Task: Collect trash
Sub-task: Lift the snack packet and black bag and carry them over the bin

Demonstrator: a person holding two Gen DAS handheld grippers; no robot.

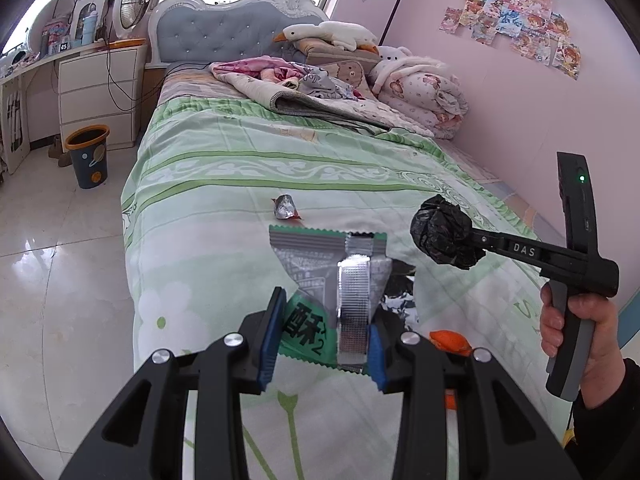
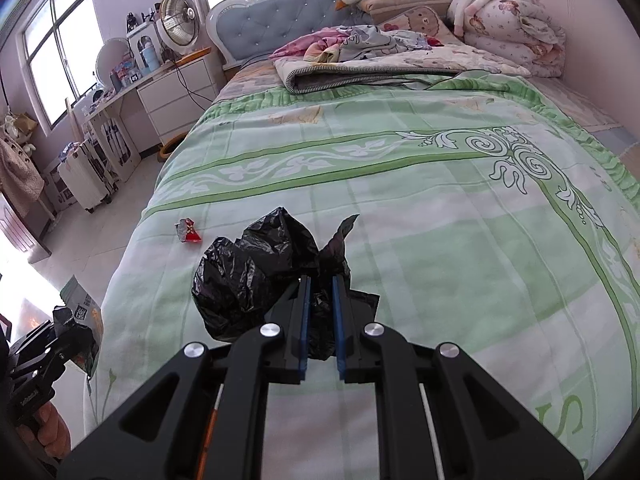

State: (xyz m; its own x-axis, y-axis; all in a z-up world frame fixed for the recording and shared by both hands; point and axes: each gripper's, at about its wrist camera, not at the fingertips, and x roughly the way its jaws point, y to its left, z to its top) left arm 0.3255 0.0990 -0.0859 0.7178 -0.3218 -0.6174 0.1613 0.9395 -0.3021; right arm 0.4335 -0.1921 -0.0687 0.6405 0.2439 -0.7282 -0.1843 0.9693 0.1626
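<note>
We worked over a bed (image 2: pixel 400 184) spread with a green floral cover, in a pink-walled bedroom. Our left gripper (image 1: pixel 322 336) was clamped on a green and silver snack wrapper (image 1: pixel 320 276), held above the bed's foot. Our right gripper (image 2: pixel 321 312) was closed tight on a crumpled black plastic bag (image 2: pixel 248 276). A small foil wrapper (image 1: pixel 285 208) lay on the cover, near the bed's edge.

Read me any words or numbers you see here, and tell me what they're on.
"DAS": on the right gripper finger.
"酥" with a small "2": on the green wrapper in the left gripper.
A large "S": on the bedspread.
Posters on the wall: too small to read.
</note>
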